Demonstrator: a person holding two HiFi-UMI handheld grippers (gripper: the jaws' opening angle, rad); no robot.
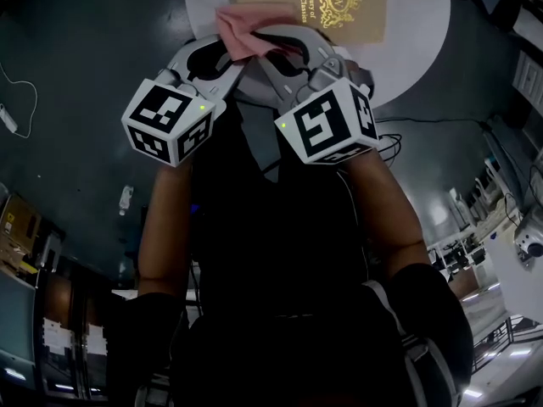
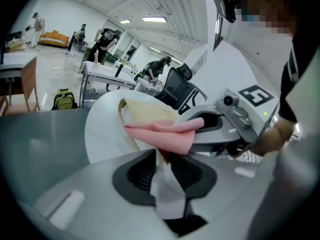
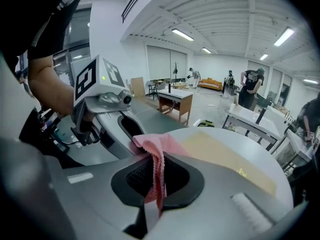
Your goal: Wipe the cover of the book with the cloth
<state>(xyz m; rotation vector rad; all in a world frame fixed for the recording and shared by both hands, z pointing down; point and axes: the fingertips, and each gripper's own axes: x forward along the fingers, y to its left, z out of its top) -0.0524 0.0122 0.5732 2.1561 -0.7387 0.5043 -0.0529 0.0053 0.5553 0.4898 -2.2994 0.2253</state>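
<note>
A pink cloth (image 1: 246, 25) hangs over the near edge of the round white table (image 1: 416, 41), just in front of a tan book (image 1: 331, 2) with a gold emblem. My two grippers meet at the cloth. The right gripper (image 1: 276, 45) is shut on it, and in the right gripper view the cloth (image 3: 155, 151) runs down between the pads. From the left, the left gripper (image 1: 227, 53) pinches the cloth's lower corner (image 2: 164, 154) at its tips, with only a narrow slit behind them. In the left gripper view the book (image 2: 150, 115) lies beyond the cloth.
Dark floor surrounds the table, with cables (image 1: 399, 138) at the right and a white cord (image 1: 17, 91) at the left. Desks (image 3: 175, 101) and several people (image 3: 249, 89) stand far off in the room.
</note>
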